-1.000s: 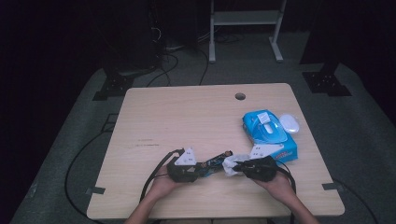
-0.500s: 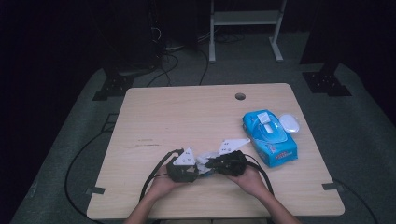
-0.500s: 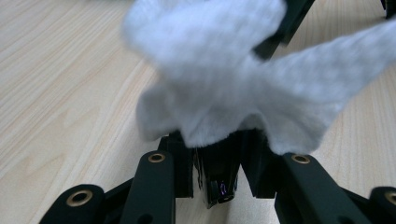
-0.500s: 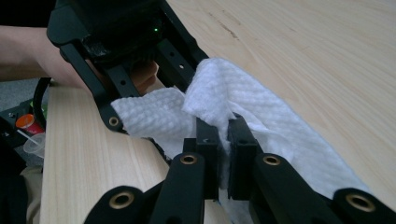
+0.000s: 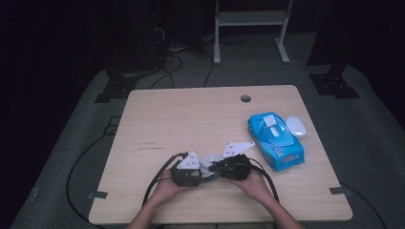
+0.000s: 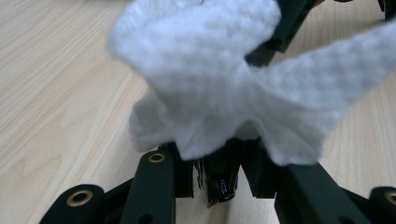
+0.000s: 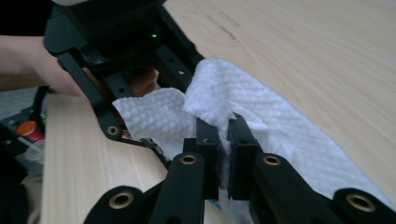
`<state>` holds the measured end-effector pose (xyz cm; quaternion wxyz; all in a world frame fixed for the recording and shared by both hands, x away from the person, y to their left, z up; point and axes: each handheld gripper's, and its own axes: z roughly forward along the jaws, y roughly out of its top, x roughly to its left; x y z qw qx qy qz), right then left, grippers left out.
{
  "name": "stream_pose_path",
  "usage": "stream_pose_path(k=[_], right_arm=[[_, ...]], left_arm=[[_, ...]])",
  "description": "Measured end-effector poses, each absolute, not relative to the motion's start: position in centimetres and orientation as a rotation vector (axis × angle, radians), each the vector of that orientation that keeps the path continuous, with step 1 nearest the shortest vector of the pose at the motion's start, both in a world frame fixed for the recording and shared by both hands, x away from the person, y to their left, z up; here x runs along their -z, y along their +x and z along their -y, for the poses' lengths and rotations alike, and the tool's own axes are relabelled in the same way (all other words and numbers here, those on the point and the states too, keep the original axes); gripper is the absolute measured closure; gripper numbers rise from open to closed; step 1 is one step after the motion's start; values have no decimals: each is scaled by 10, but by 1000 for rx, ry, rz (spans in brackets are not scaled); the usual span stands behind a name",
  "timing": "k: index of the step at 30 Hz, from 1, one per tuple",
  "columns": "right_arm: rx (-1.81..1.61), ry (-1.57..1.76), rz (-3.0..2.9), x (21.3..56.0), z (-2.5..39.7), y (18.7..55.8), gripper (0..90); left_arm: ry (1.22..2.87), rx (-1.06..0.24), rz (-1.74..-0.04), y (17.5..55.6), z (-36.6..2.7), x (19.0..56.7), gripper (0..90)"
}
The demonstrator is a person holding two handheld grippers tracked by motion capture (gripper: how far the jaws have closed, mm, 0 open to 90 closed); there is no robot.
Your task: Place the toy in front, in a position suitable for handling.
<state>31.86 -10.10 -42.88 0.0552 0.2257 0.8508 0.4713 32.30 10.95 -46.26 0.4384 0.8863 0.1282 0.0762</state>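
Blue wipe pack (image 5: 276, 140) sits shut on my table (image 5: 191, 119). Both my left gripper (image 6: 219, 179) and right gripper (image 7: 223, 140) pinch the white tissue (image 7: 261, 121) between them.

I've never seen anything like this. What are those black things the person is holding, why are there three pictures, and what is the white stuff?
The black things are two hand-held clamps, each with two jaws: the left gripper and the right gripper. The wide picture comes from a camera above the wooden table. The other two come from small cameras riding on each gripper, looking along its jaws. The white stuff is a paper tissue; both grippers are shut on it, pinching it between them just above the table. To the right lie a blue tissue pack and, beside it, a small white object too small to identify.
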Motion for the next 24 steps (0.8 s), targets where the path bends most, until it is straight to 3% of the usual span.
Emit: stream_pose_path(k=[9, 16, 24], right_arm=[[-1366, 769, -2535, 427, 122, 326, 850], [-1395, 706, -2564, 427, 108, 320, 849], [-1334, 814, -2505, 426, 137, 329, 850]], left_arm=[[2202, -186, -317, 324, -110, 463, 676], [2205, -178, -334, 324, -111, 463, 672], [2205, -174, -341, 326, -113, 462, 676]])
